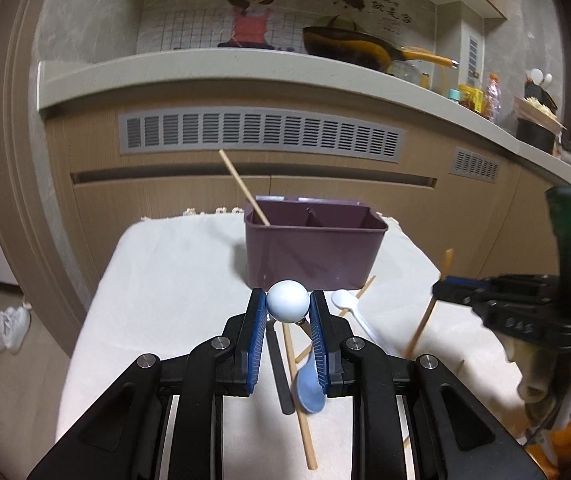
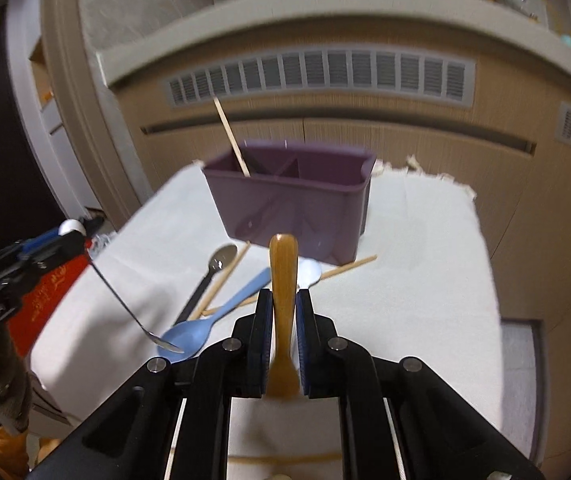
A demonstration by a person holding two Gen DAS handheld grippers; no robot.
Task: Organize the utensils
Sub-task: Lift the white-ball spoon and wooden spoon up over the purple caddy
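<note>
A purple divided caddy (image 1: pixel 313 250) stands on the white cloth, with one chopstick (image 1: pixel 243 188) leaning in its left compartment; it also shows in the right wrist view (image 2: pixel 289 208). My left gripper (image 1: pixel 287 308) is shut on a metal spoon with a pale ball end (image 1: pixel 287 301); its thin handle and bowl hang down in the right wrist view (image 2: pixel 125 304). My right gripper (image 2: pixel 284 300) is shut on a wooden utensil handle (image 2: pixel 283 276), held upright above the cloth. A blue spoon (image 2: pixel 201 330), a black-handled metal spoon (image 2: pixel 215 268), a white spoon (image 1: pixel 351 310) and loose chopsticks (image 1: pixel 299 396) lie on the cloth.
The cloth-covered table (image 1: pixel 165 280) stands in front of a wooden cabinet with grey vents (image 1: pixel 261 132). A counter above holds a pan (image 1: pixel 349 46) and bottles (image 1: pixel 481 96). Shoes (image 1: pixel 9 324) lie on the floor at left.
</note>
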